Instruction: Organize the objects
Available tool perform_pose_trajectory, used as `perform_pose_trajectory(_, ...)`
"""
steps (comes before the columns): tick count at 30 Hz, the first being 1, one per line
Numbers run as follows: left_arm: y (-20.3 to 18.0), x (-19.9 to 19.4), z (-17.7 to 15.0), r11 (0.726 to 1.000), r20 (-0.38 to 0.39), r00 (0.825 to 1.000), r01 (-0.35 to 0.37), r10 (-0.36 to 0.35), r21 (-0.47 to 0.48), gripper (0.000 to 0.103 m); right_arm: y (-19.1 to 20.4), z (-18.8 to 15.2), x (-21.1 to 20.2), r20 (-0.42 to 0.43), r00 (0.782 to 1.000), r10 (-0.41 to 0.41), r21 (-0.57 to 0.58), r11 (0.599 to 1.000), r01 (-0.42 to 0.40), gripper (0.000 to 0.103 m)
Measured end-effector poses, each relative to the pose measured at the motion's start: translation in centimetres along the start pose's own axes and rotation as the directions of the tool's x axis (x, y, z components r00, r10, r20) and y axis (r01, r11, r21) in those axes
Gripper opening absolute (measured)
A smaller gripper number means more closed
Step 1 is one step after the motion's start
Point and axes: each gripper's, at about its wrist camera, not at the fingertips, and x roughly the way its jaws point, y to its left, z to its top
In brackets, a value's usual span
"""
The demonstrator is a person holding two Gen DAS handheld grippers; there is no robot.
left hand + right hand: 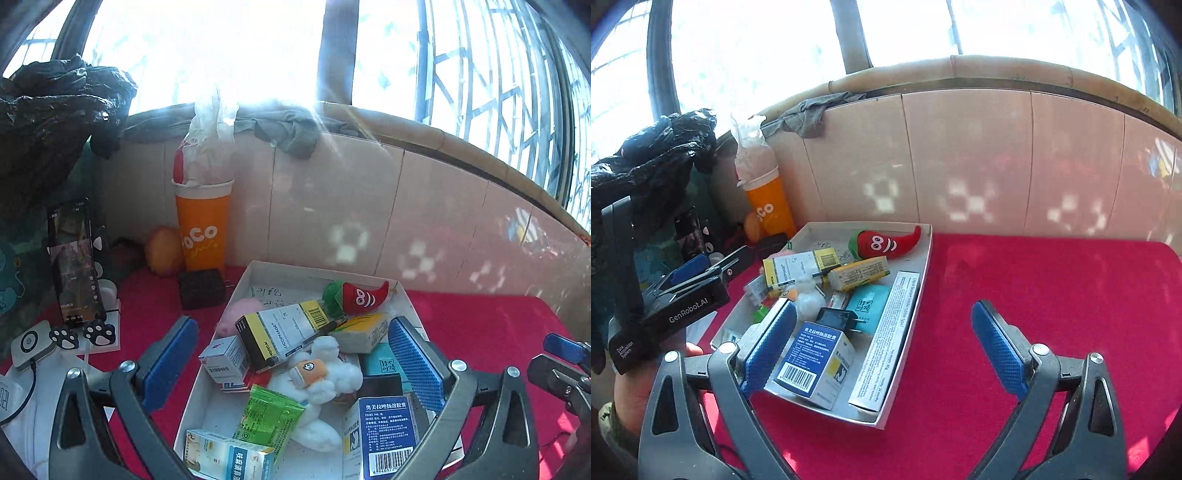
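From the left wrist view, the left gripper (291, 354) hangs with its blue pads spread wide and nothing between them, right above a shallow white tray (258, 271) heaped with small goods, so I judge it is choosing what to lift out. Straight ahead of its fingers lie a yellow-and-white box (280, 330) with a pen (314, 338) across it, and beyond those a red chilli plush (364, 295); directly beneath sits a white plush toy (317, 373), with a green sachet (269, 413) nearer and a blue medicine box (384, 432) by the right finger. Far ahead to the left an orange cup (201, 225) stands against the wall, out of the way. From the right wrist view, the right gripper (886, 347) is likewise wide apart and empty, over bare red cloth (1052, 295), its left finger just overlapping the tray's near corner where the blue medicine box stands; a long white carton (886, 339) lies along the tray's edge. It seems parked there to receive or sort things onto the open cloth.
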Motion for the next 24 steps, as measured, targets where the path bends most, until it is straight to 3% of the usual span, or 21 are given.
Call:
perform_pose_trajectory(5, -2.0, -1.9, -0.6, 0.999, -0.026, 1.000, 0.013, -0.011, 0.050, 0.103, -1.4, -1.4, -2.0, 0.019, 1.000, -0.021, 0.019, 1.000, 0.021, 0.097)
perform_pose_trajectory(11, -3.5, -4.8, -1.0, 0.999, 0.009, 1.000, -0.001, 0.001, 0.052, 0.103, -2.0, -2.7, -4.7, 0.070, 0.996, -0.063, -0.008, 0.998, 0.064, 0.097)
perform_pose_trajectory(16, -3.9, -7.2, -1.1, 0.992, 0.027, 0.991, -0.129, 0.129, 0.014, 0.103, -2.3, -3.8, -6.6, 0.103, 0.988, -0.114, -0.031, 0.992, 0.118, 0.097)
perform_pose_trajectory(20, -4.1, -9.5, -0.9, 0.996, 0.052, 0.995, -0.088, 0.087, 0.015, 0.103, -3.0, -4.3, -8.2, 0.140, 0.978, -0.153, 0.006, 0.988, 0.154, 0.097)
perform_pose_trajectory(24, -5.1, -11.1, -0.8, 0.993, 0.039, 0.995, -0.099, 0.097, 0.056, 0.103, -3.8, -4.7, -9.7, 0.165, 0.977, -0.136, 0.034, 0.991, 0.132, 0.097)
